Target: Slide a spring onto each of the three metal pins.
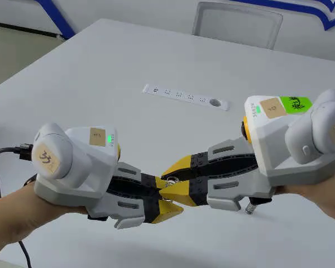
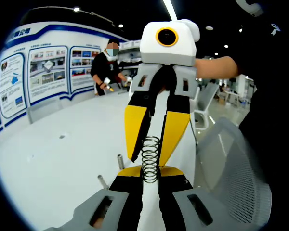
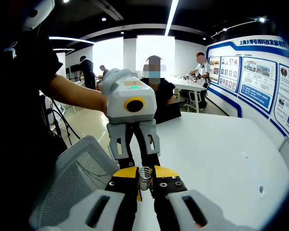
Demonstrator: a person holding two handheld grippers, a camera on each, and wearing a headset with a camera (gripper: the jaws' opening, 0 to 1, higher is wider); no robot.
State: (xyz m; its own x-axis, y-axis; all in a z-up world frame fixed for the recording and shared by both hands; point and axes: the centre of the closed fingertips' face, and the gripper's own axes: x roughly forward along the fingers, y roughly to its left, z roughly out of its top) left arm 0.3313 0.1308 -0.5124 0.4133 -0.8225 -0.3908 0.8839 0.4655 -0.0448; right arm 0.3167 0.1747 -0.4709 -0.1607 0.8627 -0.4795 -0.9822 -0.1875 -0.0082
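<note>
A small steel spring [image 2: 150, 159] hangs in the air between the two grippers, which meet tip to tip over the white table [image 1: 100, 84]. My left gripper [image 2: 151, 174] is shut on the spring's near end. My right gripper [image 3: 144, 176] comes from the opposite side, its yellow jaws closed against the spring [image 3: 144, 178]. In the head view the left gripper [image 1: 163, 196] and right gripper [image 1: 163, 185] touch around the spring [image 1: 171, 181]. Two short metal pins [image 2: 120, 161] [image 2: 102, 181] stand on the table below. A small metal part [image 1: 249, 207], pin or spring, shows under the right gripper.
A white power strip [image 1: 185, 96] lies mid-table and a grey mesh chair [image 1: 237, 22] stands at the far edge. A black cable [image 1: 0, 162] trails from the left gripper. Several people stand in the room behind.
</note>
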